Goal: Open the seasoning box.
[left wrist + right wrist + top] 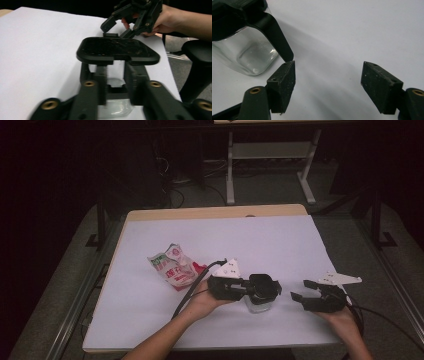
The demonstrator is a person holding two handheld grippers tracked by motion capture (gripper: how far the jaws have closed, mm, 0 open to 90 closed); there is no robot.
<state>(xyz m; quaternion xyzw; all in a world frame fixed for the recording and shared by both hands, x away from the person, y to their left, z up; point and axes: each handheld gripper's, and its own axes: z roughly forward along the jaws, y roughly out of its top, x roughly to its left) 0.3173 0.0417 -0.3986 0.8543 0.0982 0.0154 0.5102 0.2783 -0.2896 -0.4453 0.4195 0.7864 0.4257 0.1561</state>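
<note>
A small clear jar (259,305) with a black lid (263,286) stands near the table's front edge. My left gripper (251,290) is shut on its clear body just under the lid; in the left gripper view the two jaws press the jar (117,71) from both sides below the lid (117,50). My right gripper (301,290) is open a short way to the jar's right, with nothing between its fingers. The right gripper view has its left fingertip (283,77) close to the lid's black side latch (277,37) and the jar (249,55). The left gripper view also shows the right gripper (117,28) beyond the lid.
A crumpled white snack bag (175,267) with red and green print lies left of the jar. The table (210,213) is covered by a white sheet (260,240). A black cable (192,290) trails from the left gripper. A desk frame (270,165) stands beyond the table.
</note>
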